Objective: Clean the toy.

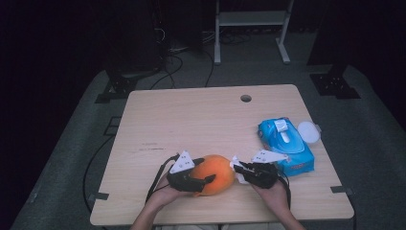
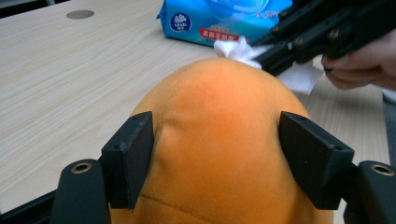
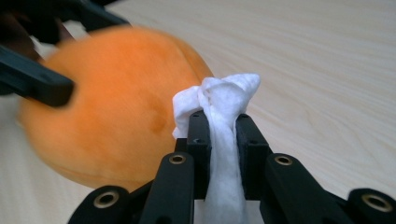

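Orange plush fruit (image 1: pixel 216 174) lies near the front edge of the wooden table (image 1: pixel 201 120), clasped from the person's left by the left gripper (image 2: pixel 215 158) — its two black pads (image 2: pixel 134 154) press the soft sides, jaws on either flank. That hand (image 1: pixel 163 195) comes in low from the bottom edge, gripper pointing level toward the right. Against the fruit's far side sits a bunched white tissue (image 3: pixel 223 116), pinched tight in the clenched right gripper (image 3: pixel 223 154), which lies level and points left, its hand (image 1: pixel 274 191) behind it. Just beyond that gripper lies a blue tissue pack (image 1: pixel 286 143) — a white lid (image 1: pixel 309 131) beside it.
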`<state>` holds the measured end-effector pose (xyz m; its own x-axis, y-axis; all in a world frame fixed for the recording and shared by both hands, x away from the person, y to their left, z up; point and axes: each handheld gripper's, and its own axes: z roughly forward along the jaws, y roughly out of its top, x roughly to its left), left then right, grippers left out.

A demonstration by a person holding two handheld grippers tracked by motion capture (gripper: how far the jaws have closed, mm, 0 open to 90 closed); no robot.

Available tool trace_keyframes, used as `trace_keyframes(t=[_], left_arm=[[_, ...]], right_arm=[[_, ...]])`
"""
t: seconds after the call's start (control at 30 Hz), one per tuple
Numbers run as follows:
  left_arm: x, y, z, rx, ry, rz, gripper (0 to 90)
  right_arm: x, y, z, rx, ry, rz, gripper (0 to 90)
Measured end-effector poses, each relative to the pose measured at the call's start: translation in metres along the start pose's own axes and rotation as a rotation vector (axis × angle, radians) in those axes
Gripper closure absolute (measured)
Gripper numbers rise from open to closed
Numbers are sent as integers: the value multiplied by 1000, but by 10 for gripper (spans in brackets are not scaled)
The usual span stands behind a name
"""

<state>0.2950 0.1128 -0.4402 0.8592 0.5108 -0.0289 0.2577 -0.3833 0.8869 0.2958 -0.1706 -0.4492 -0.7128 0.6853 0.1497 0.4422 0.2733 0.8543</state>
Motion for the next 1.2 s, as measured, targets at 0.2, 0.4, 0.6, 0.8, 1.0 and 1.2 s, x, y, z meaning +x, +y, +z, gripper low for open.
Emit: trace_keyframes(t=[0.2, 0.4, 0.6, 0.8, 1.0, 1.2], left_arm=[[4, -4, 2, -16, -11, -4, 296], [2, -5, 3, -24, -10, 7, 296], [-1, -6, 1, -11, -30, 31, 297], [-5, -3, 5, 6, -48, 41, 297], [-3, -6, 0, 5, -71, 33, 297], [-3, 5, 3, -6, -62, 11, 131]], right_arm=[[16, 5, -2, -54, 64, -37, 778], [5, -4, 2, -26, 43, 26, 777], [18, 8, -6, -78, 59, -44, 777], [8, -1, 0, -44, 44, 5, 776], [23, 10, -3, -71, 50, -77, 775], [21, 3, 1, -42, 63, -101, 776]])
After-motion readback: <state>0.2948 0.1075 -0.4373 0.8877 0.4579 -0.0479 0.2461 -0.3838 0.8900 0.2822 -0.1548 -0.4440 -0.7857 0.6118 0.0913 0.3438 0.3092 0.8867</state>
